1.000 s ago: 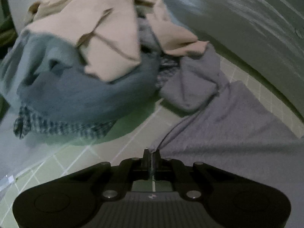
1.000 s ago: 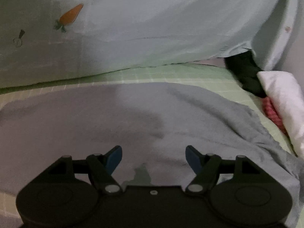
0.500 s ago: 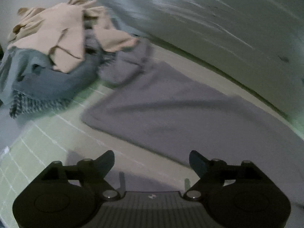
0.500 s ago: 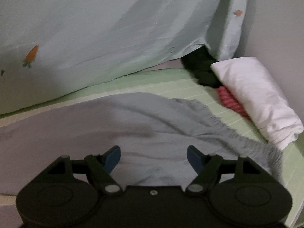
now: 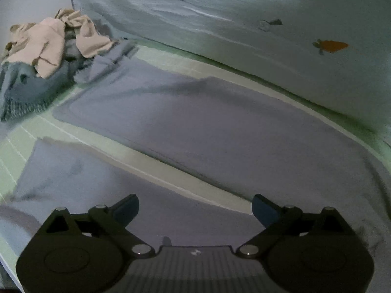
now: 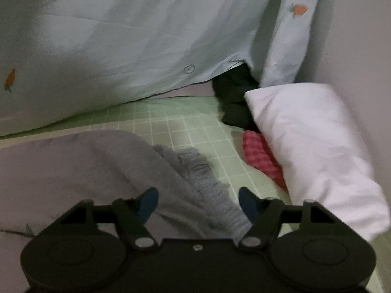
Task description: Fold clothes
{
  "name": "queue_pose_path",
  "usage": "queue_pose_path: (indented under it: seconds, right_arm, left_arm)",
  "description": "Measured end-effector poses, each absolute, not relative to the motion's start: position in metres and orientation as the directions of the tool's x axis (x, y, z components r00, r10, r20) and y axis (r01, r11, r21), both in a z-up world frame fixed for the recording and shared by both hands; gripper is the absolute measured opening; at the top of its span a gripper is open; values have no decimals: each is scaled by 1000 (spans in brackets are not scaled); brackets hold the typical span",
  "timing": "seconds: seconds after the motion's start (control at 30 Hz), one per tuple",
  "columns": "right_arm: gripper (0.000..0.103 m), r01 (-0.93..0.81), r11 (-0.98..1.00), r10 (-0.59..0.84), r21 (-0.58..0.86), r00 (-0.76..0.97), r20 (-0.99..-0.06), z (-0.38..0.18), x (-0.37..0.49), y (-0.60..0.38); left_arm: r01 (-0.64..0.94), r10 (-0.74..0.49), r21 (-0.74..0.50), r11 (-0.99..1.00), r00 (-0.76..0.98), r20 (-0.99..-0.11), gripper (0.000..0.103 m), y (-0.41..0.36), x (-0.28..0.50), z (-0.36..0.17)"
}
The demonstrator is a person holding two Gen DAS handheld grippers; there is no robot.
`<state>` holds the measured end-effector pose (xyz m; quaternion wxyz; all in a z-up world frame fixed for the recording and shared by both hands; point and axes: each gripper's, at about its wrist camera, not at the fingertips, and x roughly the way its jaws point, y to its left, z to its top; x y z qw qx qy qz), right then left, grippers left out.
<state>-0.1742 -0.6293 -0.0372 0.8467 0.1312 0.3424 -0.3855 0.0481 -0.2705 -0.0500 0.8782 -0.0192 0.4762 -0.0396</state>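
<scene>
A pair of grey trousers (image 5: 207,127) lies spread flat on the green checked sheet (image 5: 171,56), two legs running leftward with a strip of sheet between them. My left gripper (image 5: 195,206) is open and empty above the near leg (image 5: 97,183). In the right wrist view the trousers' ribbed waistband (image 6: 207,188) lies between the open fingers of my right gripper (image 6: 198,201), which holds nothing.
A heap of unfolded beige and blue clothes (image 5: 44,56) sits at the far left. A pale blue carrot-print quilt (image 5: 244,19) borders the far side. A white pillow (image 6: 315,146), a red cloth (image 6: 261,156) and a black garment (image 6: 234,97) lie at the right.
My left gripper let go of the trouser leg, opened, and pulled back and right, away from the heap. My right gripper stayed open and swung right toward the waistband and pillow.
</scene>
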Motion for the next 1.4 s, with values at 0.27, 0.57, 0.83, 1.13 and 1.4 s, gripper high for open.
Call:
queue_pose_path:
  seconds: [0.27,0.57,0.83,1.13,1.4]
  right_arm:
    - [59,617,787,-420,16,555,-718,-75,-135,-705]
    - [30,586,810,-420,-34,538,-731,-104,-103,-759]
    - [54,724,690,-511,19,505,-695,-87,-120,-789]
    - [78,854,513,-564,87,412,-716,-67,-250,-686]
    - [69,914,397,-558,88,316,-767,-88,-323,-632]
  left_arm:
    - [56,-64,-41,998,505,-861,99,-350,67,-59]
    - [90,-1,52,995,505,-863,99,-387,93,-63]
    - [64,1,40,997,512,-859,99,-369,85,-55]
    - [29,-71,-66,997,522,-850,99,-324,40,-43]
    - [12,-85,-93,996,526,-846,99,-292,-15,-32]
